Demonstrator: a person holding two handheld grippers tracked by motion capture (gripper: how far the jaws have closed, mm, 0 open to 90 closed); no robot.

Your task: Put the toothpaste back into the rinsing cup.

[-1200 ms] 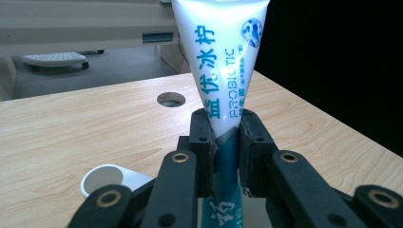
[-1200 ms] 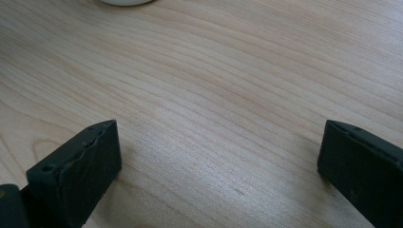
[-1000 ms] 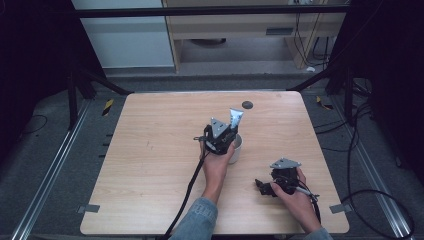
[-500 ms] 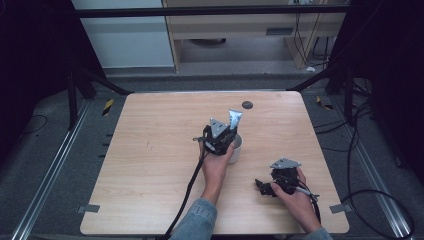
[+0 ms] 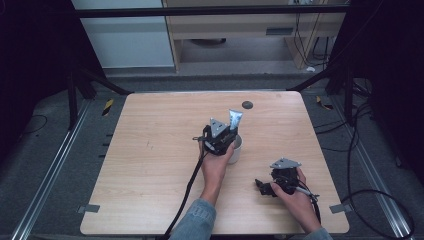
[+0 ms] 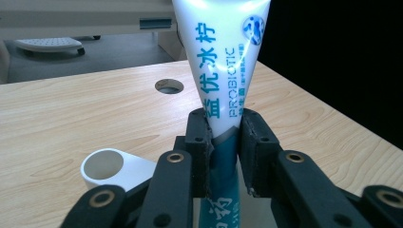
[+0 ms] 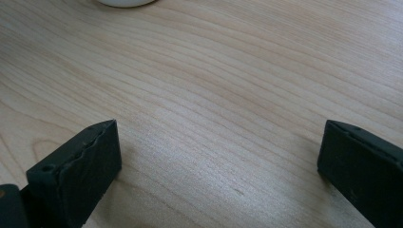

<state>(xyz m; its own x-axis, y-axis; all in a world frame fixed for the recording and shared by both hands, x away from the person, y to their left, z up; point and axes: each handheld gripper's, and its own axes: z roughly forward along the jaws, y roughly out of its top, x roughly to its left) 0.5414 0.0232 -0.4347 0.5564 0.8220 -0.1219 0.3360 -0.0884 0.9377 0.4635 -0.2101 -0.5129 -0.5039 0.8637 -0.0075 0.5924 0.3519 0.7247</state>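
Clamped fingers (image 6: 197, 142) of the left gripper (image 6: 223, 142) pinch a white toothpaste tube (image 6: 221, 61) near its lower, teal-coloured part, one black pad on each side and both touching it. That tube stands close to upright and widens toward the top of the left gripper view, with teal Chinese characters and the word PROBIOTIC printed along it. At the lower left of that view a white cup (image 6: 111, 168) shows its round open mouth, just beside the jaws and partly hidden behind them. A round hole (image 6: 169, 86) in the wooden table (image 6: 71, 114) sits above the cup in the frame, left of the tube. From the high view the left gripper (image 5: 220, 136) is just right of the frame's centre, the tube (image 5: 235, 119) sticking up from it toward the upper right, and the cup (image 5: 236, 149) touching or nearly touching the gripper at its right. Low and to the right in that view, well apart from the cup, the right gripper (image 5: 276, 182) rests in a hand (image 5: 295, 192) near the table's near edge. Its two jaws stand wide apart in the right gripper view, with bare wood grain between them and nothing held (image 7: 218, 156). A white curved edge, probably the cup (image 7: 126, 2), touches the top border there.
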